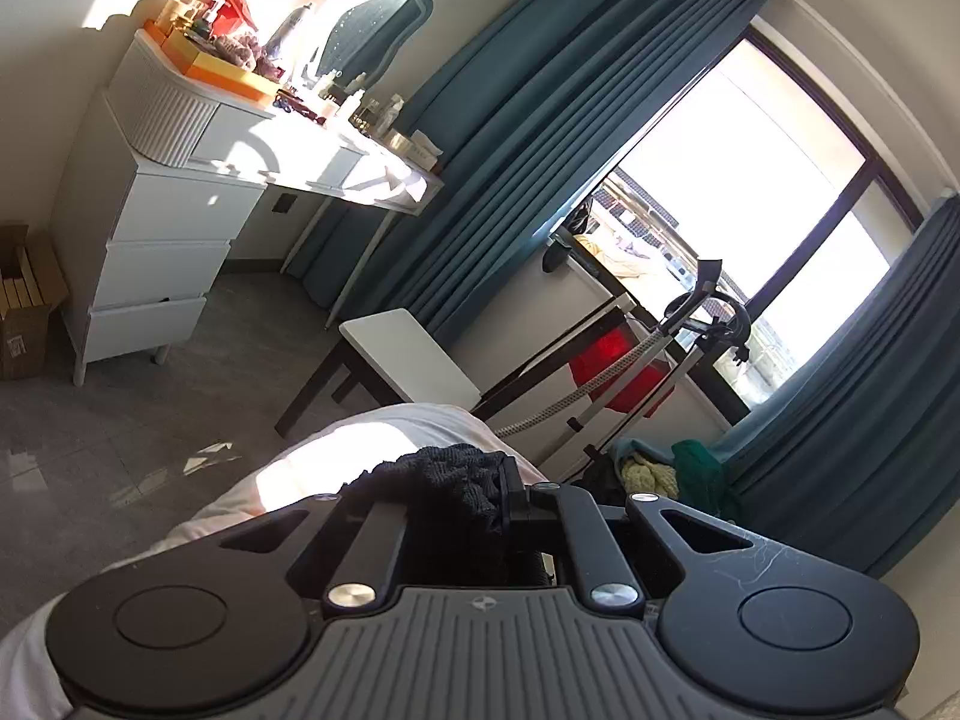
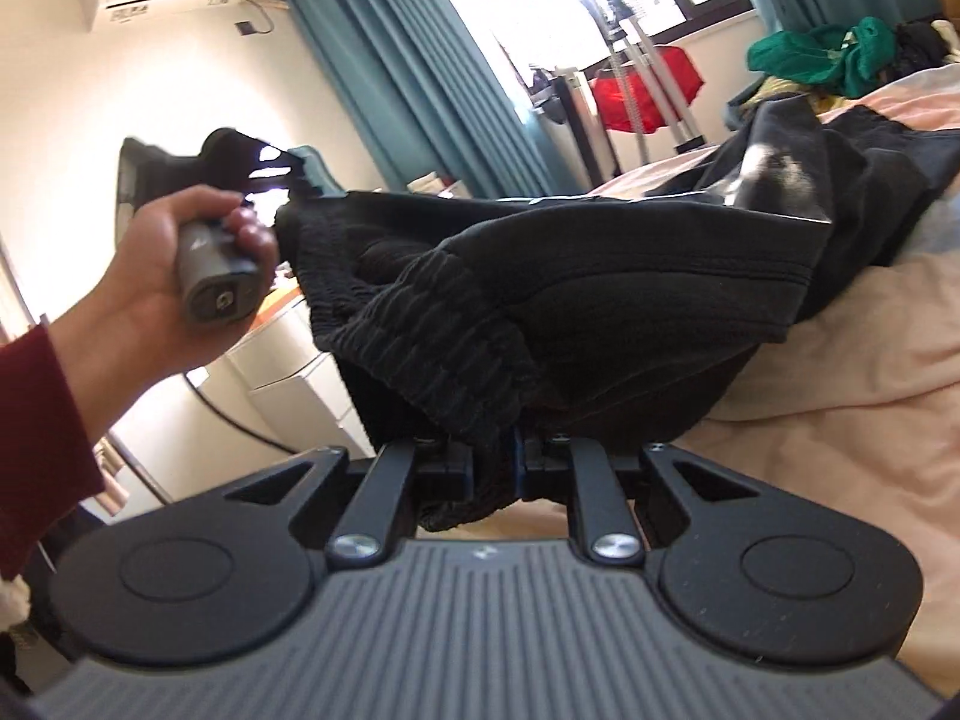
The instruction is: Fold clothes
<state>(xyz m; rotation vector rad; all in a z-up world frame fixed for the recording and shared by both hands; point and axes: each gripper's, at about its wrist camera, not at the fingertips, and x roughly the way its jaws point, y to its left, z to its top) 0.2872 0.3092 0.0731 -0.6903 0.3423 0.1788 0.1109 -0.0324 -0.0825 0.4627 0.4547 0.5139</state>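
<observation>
- My right gripper [image 2: 495, 468] is pinching the ribbed waistband of the black garment [image 2: 600, 300], jaws closed down on the fabric.
- My left gripper [image 1: 504, 495] is clamping another bunched bit of the same ribbed band, its jaws drawn in tight on the cloth.
- In the right wrist view, my left hand [image 2: 180, 240] is gripping the grey handle of that gripper, up in the air off the bed's edge.
- The garment is hanging stretched between both grippers, its far end trailing onto the bed [image 2: 840, 390] with the pale pink sheet.
- Green clothes [image 2: 828, 54] are lying heaped at the bed's far corner, near the teal curtain [image 2: 384, 48].
</observation>
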